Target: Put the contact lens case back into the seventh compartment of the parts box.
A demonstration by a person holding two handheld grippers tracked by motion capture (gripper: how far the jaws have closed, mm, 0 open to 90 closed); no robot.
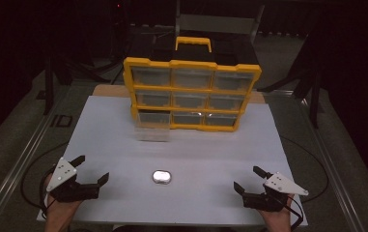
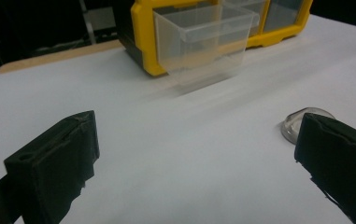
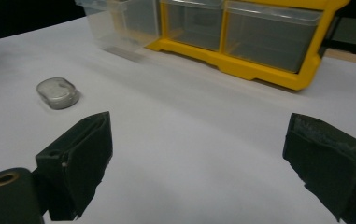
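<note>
A yellow organizer with clear drawers stands at the back of the white table. Its bottom-left drawer is pulled out toward me; the left gripper view shows that drawer sticking out, seemingly with nothing in it. A small silvery oval object lies near the table's front middle. My left gripper rests open at the front left, the oval object beside its right jaw. My right gripper is open at the front right, with the oval object off to its left.
The organizer has a yellow handle on top. A wooden board edge shows under the white sheet at the back. Metal rails run along both sides of the table. Dark surroundings lie beyond.
</note>
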